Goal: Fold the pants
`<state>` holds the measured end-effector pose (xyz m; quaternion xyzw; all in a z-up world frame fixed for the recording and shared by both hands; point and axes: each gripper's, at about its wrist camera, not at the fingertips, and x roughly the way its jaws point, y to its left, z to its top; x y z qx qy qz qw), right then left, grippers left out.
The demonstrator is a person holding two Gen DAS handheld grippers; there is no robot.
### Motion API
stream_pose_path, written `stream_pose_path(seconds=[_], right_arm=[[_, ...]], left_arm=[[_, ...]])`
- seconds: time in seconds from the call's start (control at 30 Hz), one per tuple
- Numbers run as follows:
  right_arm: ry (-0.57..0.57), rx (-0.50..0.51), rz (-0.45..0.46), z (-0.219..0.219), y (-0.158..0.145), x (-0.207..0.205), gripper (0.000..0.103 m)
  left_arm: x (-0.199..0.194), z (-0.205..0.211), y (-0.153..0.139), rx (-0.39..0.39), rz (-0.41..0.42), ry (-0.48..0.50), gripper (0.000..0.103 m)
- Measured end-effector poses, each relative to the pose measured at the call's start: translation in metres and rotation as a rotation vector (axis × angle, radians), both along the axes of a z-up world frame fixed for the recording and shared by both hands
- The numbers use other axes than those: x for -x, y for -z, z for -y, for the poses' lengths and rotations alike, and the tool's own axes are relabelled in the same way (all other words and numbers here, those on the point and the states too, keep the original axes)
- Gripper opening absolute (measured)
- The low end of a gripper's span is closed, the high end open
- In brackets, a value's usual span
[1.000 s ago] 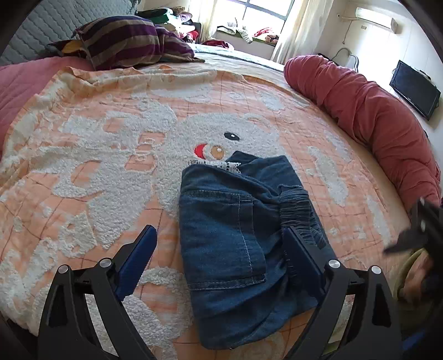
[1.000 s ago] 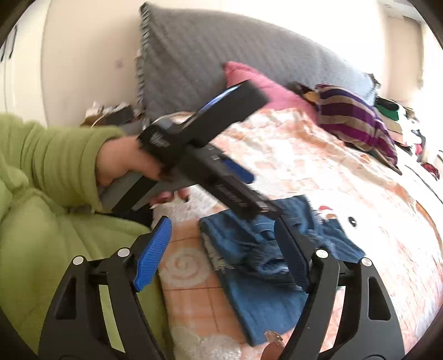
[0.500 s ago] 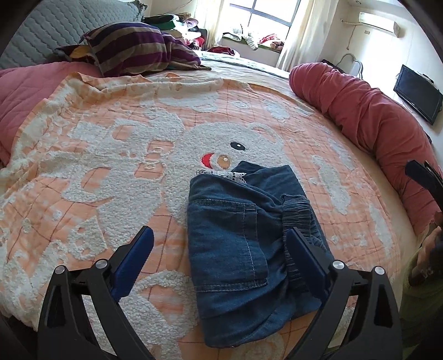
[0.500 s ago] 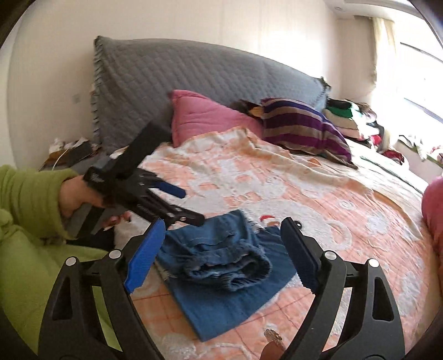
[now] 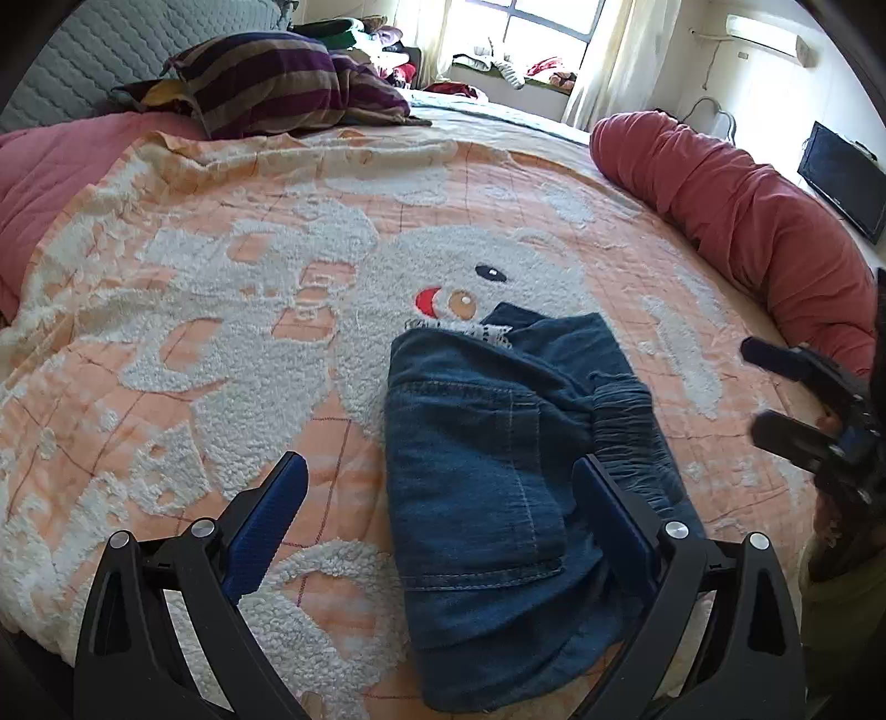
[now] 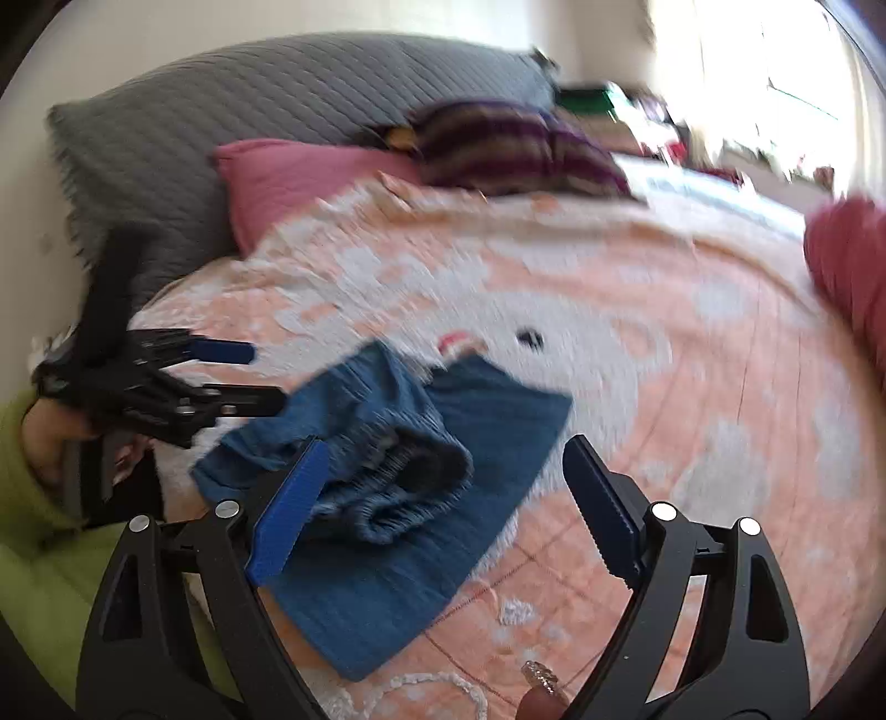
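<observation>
The blue denim pants lie folded into a compact bundle on the orange and white blanket, with the gathered waistband on the right. My left gripper hovers open over them, its right finger above the waistband and its left finger over bare blanket. Seen from the right wrist, the pants lie just beyond my right gripper, which stands wide open and empty. That picture is blurred by motion. The left gripper shows at the left there, held by a hand in a green sleeve. The right gripper enters at the right edge.
A striped pillow and a pink pillow lie against the grey headboard. A rolled red quilt runs along the bed's right side. A dark screen stands on the wall beyond it, and a window with clutter is at the back.
The right gripper has rolled and swung closer to the pants, and its jaws stand wider. It now shows at the right edge of the left wrist view. The left gripper has hardly moved.
</observation>
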<state>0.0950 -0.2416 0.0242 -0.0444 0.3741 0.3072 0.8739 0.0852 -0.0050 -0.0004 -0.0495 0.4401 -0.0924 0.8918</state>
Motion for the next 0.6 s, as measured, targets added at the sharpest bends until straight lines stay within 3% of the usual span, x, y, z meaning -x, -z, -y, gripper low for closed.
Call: stream_pose_path(seconds=[0.13,0.4,0.6], right_arm=[[0.034,-0.039,-0.125,0.003,0.025,-0.018,0.074],[0.044,-0.044,-0.25,-0.004,0.057,-0.03,0.064],[0.046,-0.039,-0.301,-0.009,0.074,-0.037,0.062]], left_arm=[[-0.004,0.0,0.009,0.0,-0.015,-0.001,0.096],[-0.016,-0.001,0.032,0.031,-0.063,-0.001,0.094],[-0.026,0.003,0.047,0.087,-0.105,0.023,0.082]])
